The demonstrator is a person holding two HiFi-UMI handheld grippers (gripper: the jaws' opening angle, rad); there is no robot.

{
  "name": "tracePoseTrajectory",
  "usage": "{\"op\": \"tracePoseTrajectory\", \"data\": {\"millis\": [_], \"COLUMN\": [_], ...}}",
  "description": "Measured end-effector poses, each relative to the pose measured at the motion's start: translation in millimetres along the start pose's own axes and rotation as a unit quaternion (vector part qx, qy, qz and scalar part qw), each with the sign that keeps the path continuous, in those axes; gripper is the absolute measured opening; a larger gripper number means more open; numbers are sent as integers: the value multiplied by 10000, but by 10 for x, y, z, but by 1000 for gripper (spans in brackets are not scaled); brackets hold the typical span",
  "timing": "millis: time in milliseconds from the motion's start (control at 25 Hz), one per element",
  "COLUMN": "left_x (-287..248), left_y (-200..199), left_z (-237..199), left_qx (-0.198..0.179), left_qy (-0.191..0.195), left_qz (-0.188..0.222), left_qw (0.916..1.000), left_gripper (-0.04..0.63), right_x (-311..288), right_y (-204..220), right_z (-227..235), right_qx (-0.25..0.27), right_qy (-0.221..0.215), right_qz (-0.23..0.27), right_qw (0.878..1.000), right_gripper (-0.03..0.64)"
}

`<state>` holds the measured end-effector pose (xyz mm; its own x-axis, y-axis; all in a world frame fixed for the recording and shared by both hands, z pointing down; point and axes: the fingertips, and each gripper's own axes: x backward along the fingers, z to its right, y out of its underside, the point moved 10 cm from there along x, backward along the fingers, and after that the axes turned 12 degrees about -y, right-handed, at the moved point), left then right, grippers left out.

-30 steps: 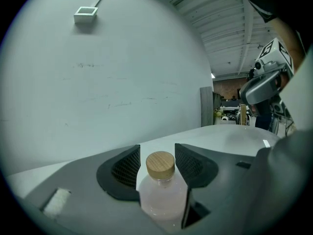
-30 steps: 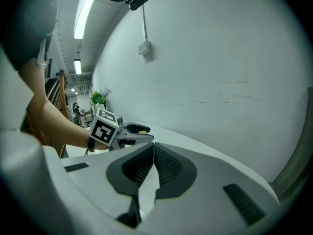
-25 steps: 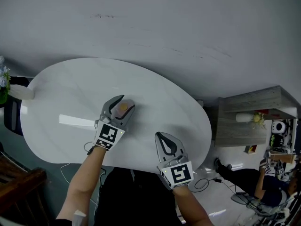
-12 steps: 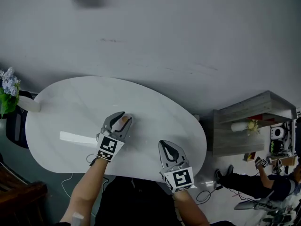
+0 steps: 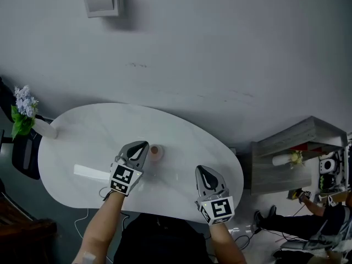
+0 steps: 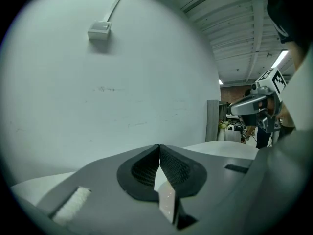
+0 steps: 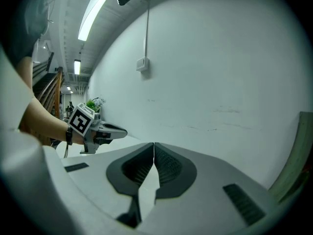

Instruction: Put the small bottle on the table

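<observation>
Small bottle (image 5: pixel 156 152) with a reddish top sits on the white desk (image 5: pixel 181 139), free of both grippers. Closest to us, our right gripper (image 5: pixel 201 170) hangs over the near part of the desk. Its jaws are pressed together with nothing in them. A little farther out, our left gripper (image 5: pixel 143 146) is over the middle of the desk. Its jaws have just closed, and now they are pressed together too, with nothing between them. The small bottle is just to the right of their tip and well apart from our right gripper. A flat white strip (image 5: pixel 91 172) lies on the desk to the left of our left gripper. At the far left end of the desk we see a white vase (image 5: pixel 47 128) with blue flowers (image 5: pixel 23 104) and green leaves. Off to the right stands a grey shelf (image 5: pixel 297 142) with small things in it, and a person (image 5: pixel 308 216) sits low down near it. Behind the desk is a plain grey wall (image 5: pixel 220 48), and a white switch box (image 5: pixel 104 0) is stuck high up on it.
</observation>
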<state>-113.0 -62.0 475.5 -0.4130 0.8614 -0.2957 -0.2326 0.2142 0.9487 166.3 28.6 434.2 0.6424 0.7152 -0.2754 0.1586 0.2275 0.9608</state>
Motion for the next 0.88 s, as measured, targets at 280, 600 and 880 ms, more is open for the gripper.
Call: {"op": "tracePoseTrajectory", "data": {"millis": [280, 600, 880], "left_x": [291, 823, 1328], "left_y": [-403, -801, -1009], "left_z": [-234, -422, -477], "left_qx": [54, 158, 337], "left_qy": [-321, -635, -941], "left_qz": [450, 1105, 1488], "left_qw": [9985, 9917, 9838], "left_gripper": [6, 6, 6], "right_x": [-32, 1, 131], "right_y": [-219, -418, -489], "right_z": [51, 63, 156], "right_qx": [188, 343, 372], "right_qy": [-15, 3, 108], "right_qz": [186, 340, 370], "right_qw": [9996, 9988, 9986], "right_gripper": [6, 6, 6]}}
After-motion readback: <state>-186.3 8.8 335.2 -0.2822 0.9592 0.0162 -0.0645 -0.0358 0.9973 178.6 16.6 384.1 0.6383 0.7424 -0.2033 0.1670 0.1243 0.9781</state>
